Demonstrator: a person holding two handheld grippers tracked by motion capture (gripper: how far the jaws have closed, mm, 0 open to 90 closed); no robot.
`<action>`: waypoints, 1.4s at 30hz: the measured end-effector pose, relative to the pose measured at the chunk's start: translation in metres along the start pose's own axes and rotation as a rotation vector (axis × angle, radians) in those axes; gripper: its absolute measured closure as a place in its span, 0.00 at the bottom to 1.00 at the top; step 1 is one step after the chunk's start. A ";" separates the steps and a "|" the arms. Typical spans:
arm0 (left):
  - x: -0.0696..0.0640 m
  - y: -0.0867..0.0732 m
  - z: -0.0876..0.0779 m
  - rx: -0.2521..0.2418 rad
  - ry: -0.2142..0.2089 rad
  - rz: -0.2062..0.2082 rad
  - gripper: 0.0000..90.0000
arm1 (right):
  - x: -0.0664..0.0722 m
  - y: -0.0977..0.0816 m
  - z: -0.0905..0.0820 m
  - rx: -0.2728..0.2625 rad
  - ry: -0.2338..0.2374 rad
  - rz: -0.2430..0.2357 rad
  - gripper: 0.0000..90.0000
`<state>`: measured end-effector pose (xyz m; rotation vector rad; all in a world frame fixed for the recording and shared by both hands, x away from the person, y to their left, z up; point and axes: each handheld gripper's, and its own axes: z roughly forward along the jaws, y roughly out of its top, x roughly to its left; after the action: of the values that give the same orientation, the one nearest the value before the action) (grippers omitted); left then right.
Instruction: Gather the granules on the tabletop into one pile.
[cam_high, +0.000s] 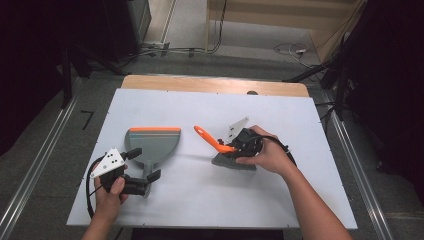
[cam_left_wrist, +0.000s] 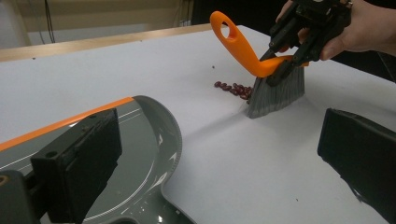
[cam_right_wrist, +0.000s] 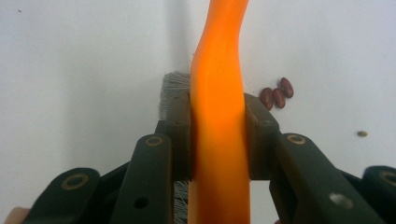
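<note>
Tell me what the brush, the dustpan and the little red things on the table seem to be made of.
Brush: the orange handle looks like smooth moulded plastic with a soft sheen; the grey bristles look like fine synthetic fibres.
Dustpan: probably glossy grey plastic, since it reflects light, with an orange strip along its front edge, possibly rubber.
Little red things: dark red, shiny and oval, most likely dried beans.

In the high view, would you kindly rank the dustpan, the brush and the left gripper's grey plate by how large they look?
1. dustpan, clearly the largest.
2. brush, counting the orange handle and grey bristles; the right gripper and hand cover part of it.
3. grey plate, the smallest, though it sits nearer the camera.
</note>
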<state>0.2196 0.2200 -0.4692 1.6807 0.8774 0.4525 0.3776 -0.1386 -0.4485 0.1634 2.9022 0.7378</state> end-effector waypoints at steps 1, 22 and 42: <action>0.000 0.000 0.000 0.000 0.000 0.000 0.00 | -0.001 0.000 0.001 0.000 -0.001 0.005 0.75; 0.001 0.000 0.001 0.007 -0.001 0.003 0.00 | -0.034 0.004 0.010 -0.040 -0.042 0.057 0.74; 0.001 -0.001 0.002 0.011 -0.004 -0.001 0.00 | -0.041 0.009 0.006 -0.023 -0.036 0.109 0.75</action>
<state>0.2212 0.2193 -0.4706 1.6905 0.8792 0.4442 0.4197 -0.1340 -0.4449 0.3313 2.8680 0.7765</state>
